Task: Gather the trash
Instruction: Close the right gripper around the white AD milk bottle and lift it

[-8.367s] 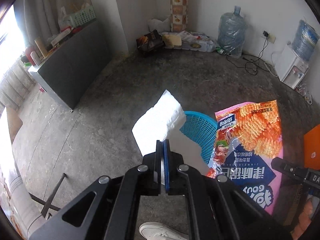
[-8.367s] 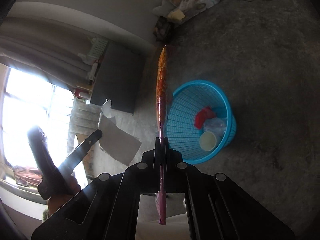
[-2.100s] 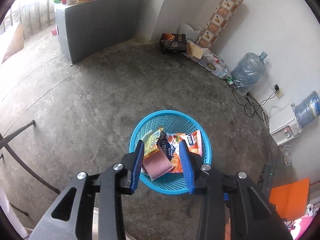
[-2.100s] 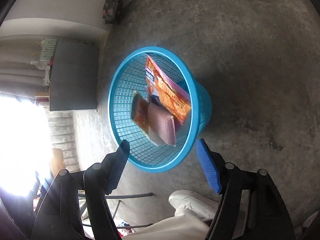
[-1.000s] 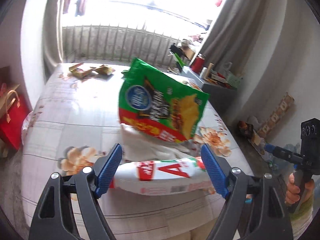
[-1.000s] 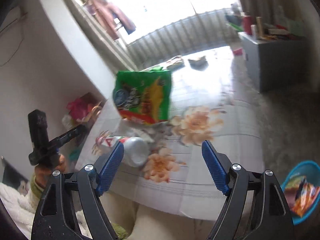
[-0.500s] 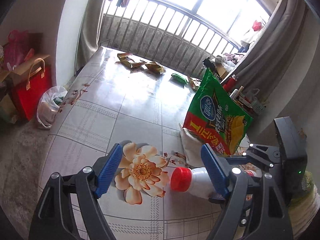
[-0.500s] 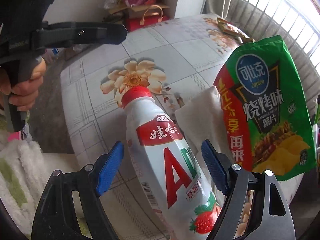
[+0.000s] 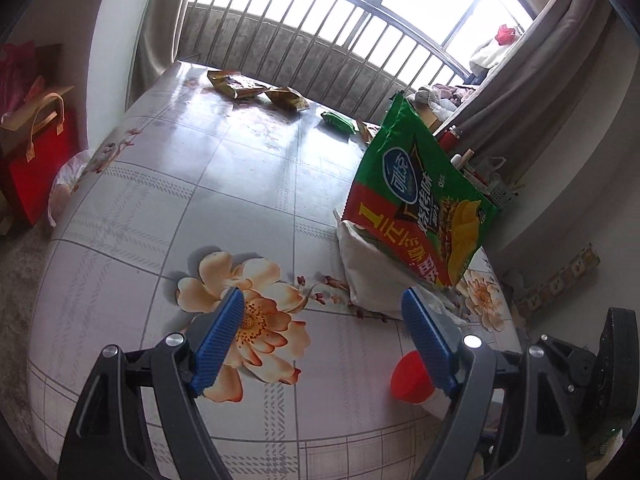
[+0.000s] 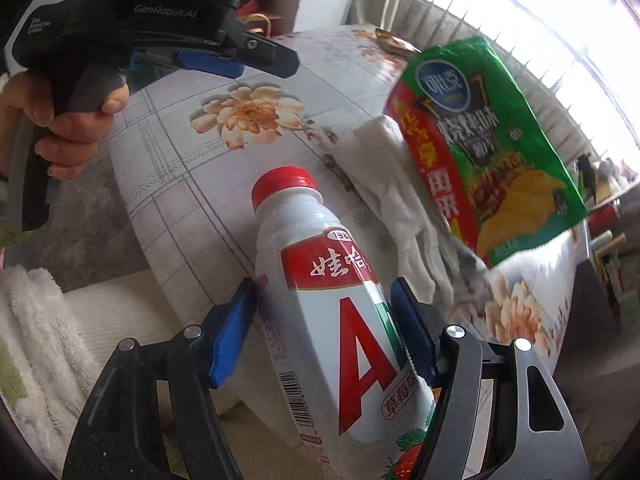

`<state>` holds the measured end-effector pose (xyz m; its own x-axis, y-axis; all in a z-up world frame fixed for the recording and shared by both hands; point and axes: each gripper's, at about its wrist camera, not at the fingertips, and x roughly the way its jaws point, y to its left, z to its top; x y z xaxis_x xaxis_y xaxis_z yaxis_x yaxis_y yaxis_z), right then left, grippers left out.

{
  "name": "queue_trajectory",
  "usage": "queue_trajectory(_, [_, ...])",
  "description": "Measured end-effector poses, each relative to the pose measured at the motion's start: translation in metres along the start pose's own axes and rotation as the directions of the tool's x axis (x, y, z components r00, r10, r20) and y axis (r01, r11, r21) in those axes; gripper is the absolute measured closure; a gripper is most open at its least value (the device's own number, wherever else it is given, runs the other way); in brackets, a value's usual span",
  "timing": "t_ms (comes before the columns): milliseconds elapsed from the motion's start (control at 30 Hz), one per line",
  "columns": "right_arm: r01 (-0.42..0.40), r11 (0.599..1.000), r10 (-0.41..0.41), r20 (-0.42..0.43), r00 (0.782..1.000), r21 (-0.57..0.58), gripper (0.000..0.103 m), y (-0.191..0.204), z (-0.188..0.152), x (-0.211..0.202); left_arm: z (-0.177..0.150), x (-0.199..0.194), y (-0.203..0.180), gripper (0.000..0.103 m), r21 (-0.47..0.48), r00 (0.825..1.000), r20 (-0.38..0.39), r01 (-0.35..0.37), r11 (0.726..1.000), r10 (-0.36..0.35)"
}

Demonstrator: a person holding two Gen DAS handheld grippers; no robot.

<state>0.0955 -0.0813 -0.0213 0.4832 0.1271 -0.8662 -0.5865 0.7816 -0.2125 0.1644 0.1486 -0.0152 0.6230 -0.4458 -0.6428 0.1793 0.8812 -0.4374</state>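
A barred window (image 9: 360, 40) throws bright light across the floral tablecloth (image 9: 224, 184) in front of you, with grey curtains at either side and a red gift bag (image 9: 36, 160) on the floor off to the left. At the far end of the table lie a few small snack wrappers (image 9: 256, 90). Nearer to you, a green chip bag (image 10: 488, 148) stands tilted above a crumpled white cloth (image 10: 400, 200), leaning over it. The white bottle (image 10: 332, 300) with the red cap lies on its side near the table's front edge, cap pointing away from you. Your right gripper (image 10: 324, 320) sits astride the bottle's body, and its jaws have just been closing; the blue pads are right at the bottle's sides, the left one touching or nearly so, though a firm squeeze is not clear. Your left gripper (image 9: 320, 332) hovers over the printed flower (image 9: 244, 312) with its jaws spread wide and nothing between them; the bottle's red cap (image 9: 412, 376) shows just behind its right finger. Your left hand (image 10: 60, 120) grips the tool's handle.
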Motion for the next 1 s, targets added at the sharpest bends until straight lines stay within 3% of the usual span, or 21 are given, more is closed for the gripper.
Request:
queue_trajectory(100, [0.016, 0.975, -0.009, -0.033, 0.999, 0.222, 0.039, -0.043, -0.025, -0.005, -0.001, 0.019, -0.016, 0.025, 0.038, 1.0, -0.015, 0.013, 0.999, -0.012])
queue_trajectory(200, [0.057, 0.902, -0.038, -0.053, 0.998, 0.428, 0.039, -0.083, -0.049, -0.012, 0.005, 0.039, -0.033, 0.025, 0.07, 1.0, -0.023, 0.006, 0.998, -0.004])
queue_trajectory(300, [0.087, 0.811, -0.065, -0.059, 0.996, 0.578, 0.04, -0.114, -0.068, -0.017, 0.013, 0.064, -0.047, 0.037, 0.102, 0.997, -0.038, -0.055, 0.993, 0.06])
queue_trajectory(400, [0.076, 0.741, -0.065, -0.041, 0.997, 0.667, 0.04, -0.132, -0.076, -0.02, 0.016, 0.091, -0.055, 0.062, 0.145, 0.989, -0.07, -0.123, 0.982, 0.134])
queue_trajectory(467, [0.072, 0.713, -0.07, -0.031, 0.997, 0.697, 0.04, -0.134, -0.078, -0.022, 0.013, 0.101, -0.056, 0.084, 0.174, 0.986, -0.102, -0.11, 0.979, 0.129])
queue_trajectory(567, [0.074, 0.699, -0.079, -0.026, 0.997, 0.711, 0.04, -0.134, -0.078, -0.021, 0.009, 0.098, -0.056, 0.097, 0.206, 0.988, -0.11, -0.081, 0.975, 0.105])
queue_trajectory(633, [0.076, 0.702, -0.084, -0.023, 0.996, 0.708, 0.04, -0.127, -0.08, -0.02, 0.005, 0.092, -0.052, 0.098, 0.195, 0.988, -0.122, -0.069, 0.978, 0.094])
queue_trajectory(867, [0.057, 0.677, -0.07, -0.013, 0.997, 0.734, 0.04, -0.132, -0.086, -0.017, -0.022, 0.042, -0.034, 0.099, 0.142, 0.983, -0.154, -0.08, 0.987, 0.102])
queue_trajectory(1000, [0.046, 0.662, -0.061, -0.007, 0.998, 0.748, 0.04, -0.135, -0.087, -0.017, -0.042, 0.016, -0.024, 0.097, 0.088, 0.966, -0.255, -0.024, 0.996, 0.046])
